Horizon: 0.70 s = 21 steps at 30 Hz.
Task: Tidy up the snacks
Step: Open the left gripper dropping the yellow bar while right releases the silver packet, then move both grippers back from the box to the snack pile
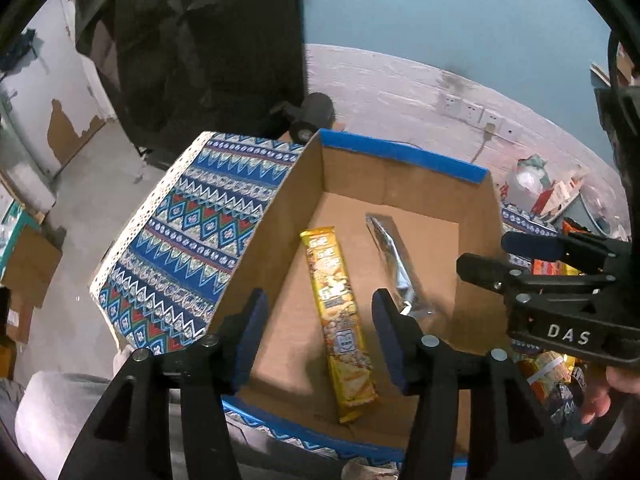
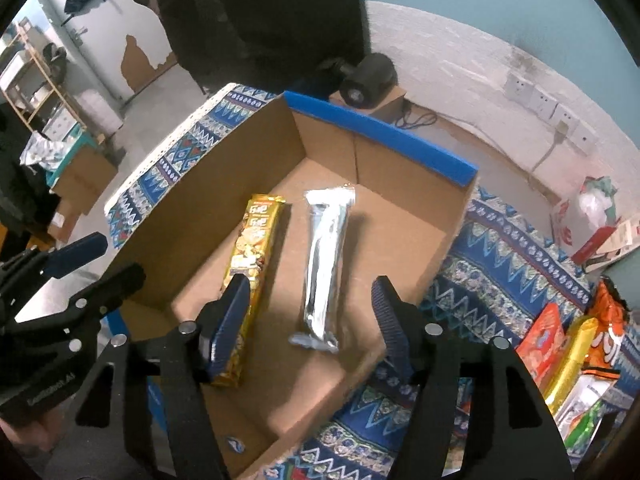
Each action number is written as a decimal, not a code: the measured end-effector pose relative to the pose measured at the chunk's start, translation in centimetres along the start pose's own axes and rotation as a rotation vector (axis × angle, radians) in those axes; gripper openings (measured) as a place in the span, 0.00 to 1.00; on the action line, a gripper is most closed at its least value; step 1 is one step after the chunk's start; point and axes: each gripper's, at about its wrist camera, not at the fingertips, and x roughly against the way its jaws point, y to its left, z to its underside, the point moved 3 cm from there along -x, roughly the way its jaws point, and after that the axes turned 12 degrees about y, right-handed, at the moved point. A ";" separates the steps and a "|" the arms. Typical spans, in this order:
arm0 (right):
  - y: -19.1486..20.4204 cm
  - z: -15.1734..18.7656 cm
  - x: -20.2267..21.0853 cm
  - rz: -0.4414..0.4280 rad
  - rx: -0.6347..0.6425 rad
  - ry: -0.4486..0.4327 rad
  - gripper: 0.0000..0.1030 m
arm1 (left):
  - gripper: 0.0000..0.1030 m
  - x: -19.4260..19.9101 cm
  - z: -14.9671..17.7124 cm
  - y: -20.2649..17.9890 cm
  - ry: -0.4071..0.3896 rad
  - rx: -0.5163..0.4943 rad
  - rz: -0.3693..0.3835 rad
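Observation:
An open cardboard box (image 1: 404,184) (image 2: 404,168) with blue-taped rims stands on a patterned blue cloth. Inside lie a long yellow biscuit pack (image 1: 340,320) (image 2: 252,256) and a silver foil pack (image 1: 396,264) (image 2: 326,256), side by side. My left gripper (image 1: 320,320) is open and empty above the box's near-left part. My right gripper (image 2: 310,320) is open and empty above the near end of the silver pack. The right gripper also shows in the left wrist view (image 1: 496,252), and the left gripper in the right wrist view (image 2: 108,256).
Several loose snack bags (image 2: 568,360) (image 1: 552,372) lie on the patterned cloth (image 2: 512,248) right of the box. A black cylindrical device (image 2: 368,76) sits on a small carton behind the box. Wall sockets (image 2: 548,108) and clutter (image 2: 592,216) are at the right.

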 end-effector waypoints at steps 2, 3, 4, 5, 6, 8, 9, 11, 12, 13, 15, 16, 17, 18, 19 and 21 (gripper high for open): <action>-0.5 0.3 0.6 0.003 -0.007 -0.011 0.62 | 0.54 0.3 0.0 -0.6 -0.004 -0.011 0.010; -0.9 0.5 1.0 0.003 -0.010 -0.017 0.62 | 0.55 0.5 0.0 -0.9 -0.010 -0.019 0.019; -1.2 0.8 1.4 0.006 -0.013 -0.021 0.63 | 0.57 0.6 0.1 -1.3 -0.012 -0.028 0.023; -1.6 1.1 1.8 0.011 -0.016 -0.025 0.63 | 0.60 0.7 0.1 -1.6 -0.012 -0.035 0.025; -1.9 1.4 2.2 0.017 -0.018 -0.028 0.63 | 0.61 0.8 0.1 -2.0 -0.012 -0.046 0.030; -2.9 2.2 3.2 0.029 -0.027 -0.035 0.63 | 0.61 1.0 0.3 -3.2 -0.009 -0.076 0.039; -3.3 2.5 3.5 0.031 -0.031 -0.036 0.63 | 0.61 1.0 0.5 -3.6 -0.007 -0.086 0.044; -4.3 3.4 4.4 0.041 -0.044 -0.040 0.64 | 0.65 1.3 0.8 -5.1 -0.003 -0.123 0.063; -4.9 3.9 4.9 0.046 -0.053 -0.044 0.64 | 0.67 1.4 1.0 -5.6 -0.002 -0.134 0.067; -5.4 4.3 5.2 0.052 -0.061 -0.046 0.65 | 0.69 1.6 1.3 -6.6 -0.003 -0.157 0.077; -6.4 5.2 6.0 0.065 -0.075 -0.046 0.67 | 0.70 1.9 1.7 -8.1 -0.004 -0.207 0.083; -6.9 5.7 6.3 0.071 -0.081 -0.044 0.67 | 0.72 2.0 2.0 -8.8 -0.004 -0.229 0.081; -7.6 6.3 6.6 0.080 -0.087 -0.038 0.67 | 0.73 2.1 2.2 -9.6 -0.004 -0.253 0.077; -8.2 7.0 6.9 0.091 -0.096 -0.034 0.67 | 0.73 2.2 2.4 -10.4 -0.005 -0.277 0.073; -8.5 7.4 7.1 0.098 -0.103 -0.031 0.68 | 0.73 2.3 2.6 -11.0 -0.005 -0.291 0.074; -9.6 8.7 7.5 0.108 -0.122 -0.025 0.68 | 0.73 2.6 2.9 -12.4 -0.004 -0.328 0.087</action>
